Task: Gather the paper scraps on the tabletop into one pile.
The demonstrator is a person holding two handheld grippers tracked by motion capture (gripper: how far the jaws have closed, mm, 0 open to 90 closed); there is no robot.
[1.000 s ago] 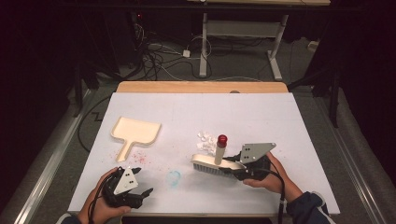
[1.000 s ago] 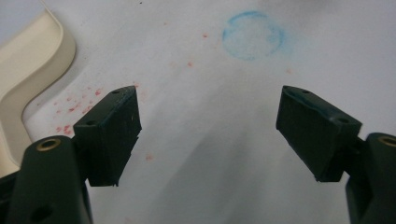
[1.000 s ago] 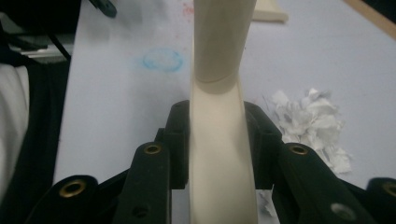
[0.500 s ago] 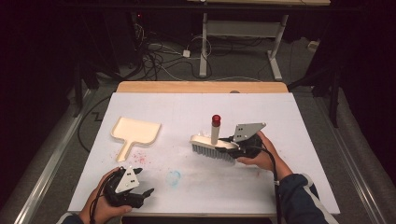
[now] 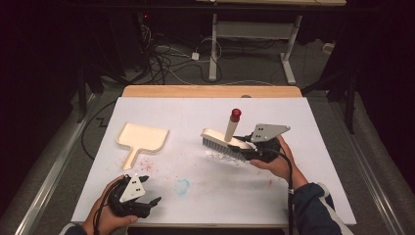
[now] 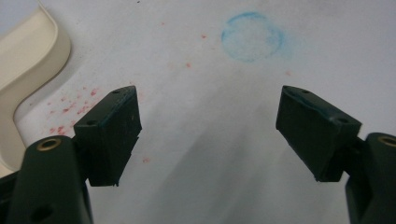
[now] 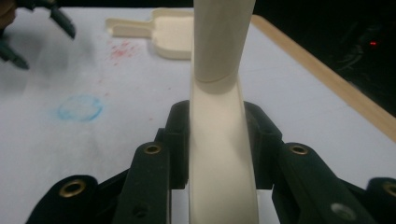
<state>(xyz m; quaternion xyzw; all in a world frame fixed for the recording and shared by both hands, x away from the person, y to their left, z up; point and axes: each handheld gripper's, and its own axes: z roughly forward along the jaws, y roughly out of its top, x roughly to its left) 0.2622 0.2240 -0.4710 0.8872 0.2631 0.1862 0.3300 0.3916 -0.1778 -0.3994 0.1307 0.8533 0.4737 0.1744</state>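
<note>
Cream plastic runs between the jaws of the right gripper: they are clenched on the back of a brush, with both pads pressed against its sides in the right gripper view. In the high view the right gripper holds the brush over the right half of the white table, bristles turned down and to the left, just above a small heap of white scraps. The brush's handle slants upward and ends in a red cap.

A cream dustpan lies flat on the left half of the table, well apart from the brush, handle toward the person. Red specks dot the surface beside that handle, and a faint blue ring marks the table nearer the front edge.

Near the front left corner the left gripper rests in the person's hand; in its own view the left gripper stands released, jaws wide apart over bare table.
</note>
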